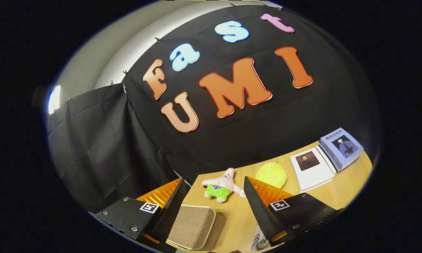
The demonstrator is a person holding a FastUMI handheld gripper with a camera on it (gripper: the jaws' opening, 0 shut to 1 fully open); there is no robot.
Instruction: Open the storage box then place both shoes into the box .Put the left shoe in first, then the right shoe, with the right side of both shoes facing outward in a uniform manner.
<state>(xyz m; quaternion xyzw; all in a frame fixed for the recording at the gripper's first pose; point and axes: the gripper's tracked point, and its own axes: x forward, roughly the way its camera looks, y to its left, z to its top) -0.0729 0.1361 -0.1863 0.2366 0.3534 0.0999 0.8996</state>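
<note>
1. The storage box (193, 226) sits on the wooden surface (341, 195), low between the gripper's fingers and nearer the left one; its lid looks closed, so by my reckoning the opening step is not yet done.
2. The gripper (214, 207) hangs above the surface with its fingers wide apart and nothing between them touching either one.
3. A shoe (259, 242), or what I take to be part of one with coloured stripes, peeks out just below the right finger; too little shows to say which shoe it is or how it lies.
4. Nothing appears to have gone into the box, so both placements, left shoe first and then right, look to be still ahead.
5. Beyond the fingers lie a pink star-shaped plush toy (219, 186) and a yellow plush toy (271, 174), with two books (325, 158) further off to the right, all well apart from the box and no part of the job.
</note>
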